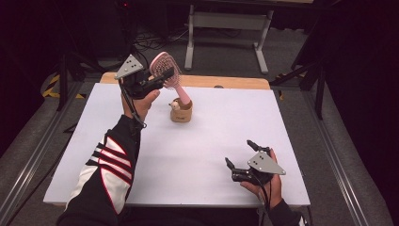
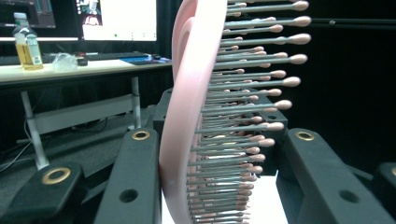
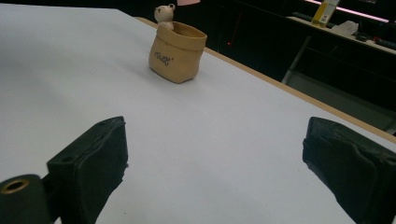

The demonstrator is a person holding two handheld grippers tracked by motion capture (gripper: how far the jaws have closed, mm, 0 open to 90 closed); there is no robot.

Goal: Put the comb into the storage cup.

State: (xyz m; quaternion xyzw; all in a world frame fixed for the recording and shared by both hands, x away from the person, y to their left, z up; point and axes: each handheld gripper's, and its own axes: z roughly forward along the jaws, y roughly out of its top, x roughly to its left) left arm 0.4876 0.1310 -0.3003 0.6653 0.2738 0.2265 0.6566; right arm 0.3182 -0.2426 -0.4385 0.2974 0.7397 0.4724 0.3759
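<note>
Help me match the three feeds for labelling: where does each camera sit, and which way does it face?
High view: above the table's near edge, looking forward and down; both forearms, left tongs shut on the pink hairbrush.
Left gripper view: between its jaws, facing the hairbrush and a desk beyond.
Right gripper view: low over the table, open jaws, facing the tan pot.
Shared: the pot.

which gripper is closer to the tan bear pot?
Left. The left gripper holds the pink hairbrush just above the tan bear pot. The right gripper rests open at the table's near right edge, well apart.
</note>
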